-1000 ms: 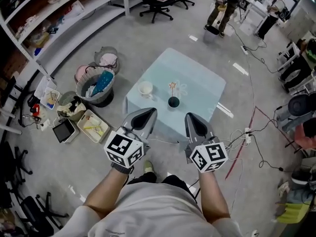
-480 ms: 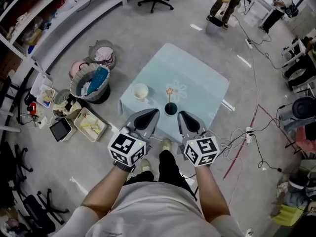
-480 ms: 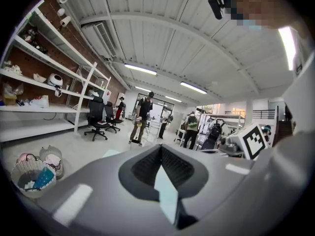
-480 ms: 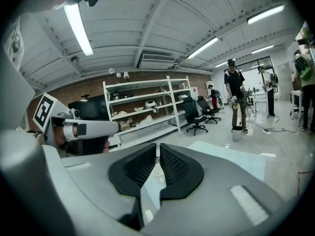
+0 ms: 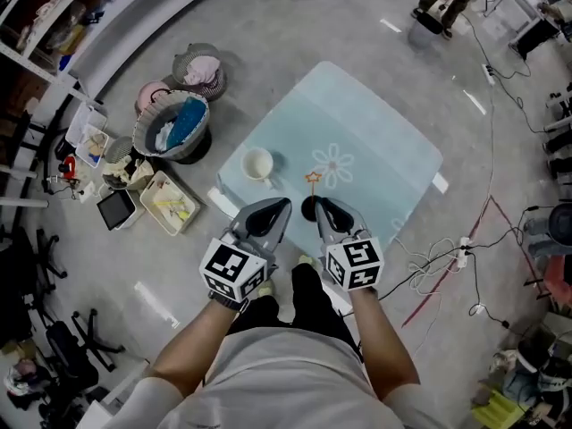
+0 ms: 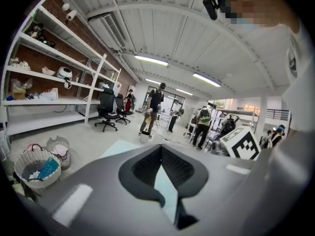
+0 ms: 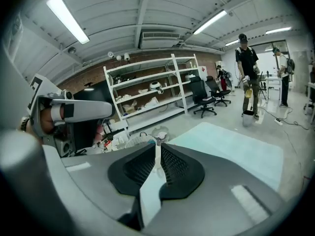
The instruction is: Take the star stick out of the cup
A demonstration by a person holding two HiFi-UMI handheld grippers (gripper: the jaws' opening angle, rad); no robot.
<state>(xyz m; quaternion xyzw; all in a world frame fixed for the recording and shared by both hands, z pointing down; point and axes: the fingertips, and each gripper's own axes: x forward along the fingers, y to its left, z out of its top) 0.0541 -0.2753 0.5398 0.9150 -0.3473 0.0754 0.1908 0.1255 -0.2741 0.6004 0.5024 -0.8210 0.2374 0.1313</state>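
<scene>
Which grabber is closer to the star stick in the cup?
Right. The right gripper hovers just short of the star stick, over the dark cup; the left gripper is farther off, to the stick's left.

A white mug (image 5: pixel 258 164) stands on the pale-blue counter (image 5: pixel 384 150) near its printed flower (image 5: pixel 333 165) — on the floor beyond, a laundry basket (image 5: pixel 139 141) and white shelving (image 5: pixel 161 29).

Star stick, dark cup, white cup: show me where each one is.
star stick (image 5: pixel 313 178), head view, on its star tip.
dark cup (image 5: pixel 308 209), head view, on its exposed left part.
white cup (image 5: pixel 258 164), head view, on its open inside.
</scene>
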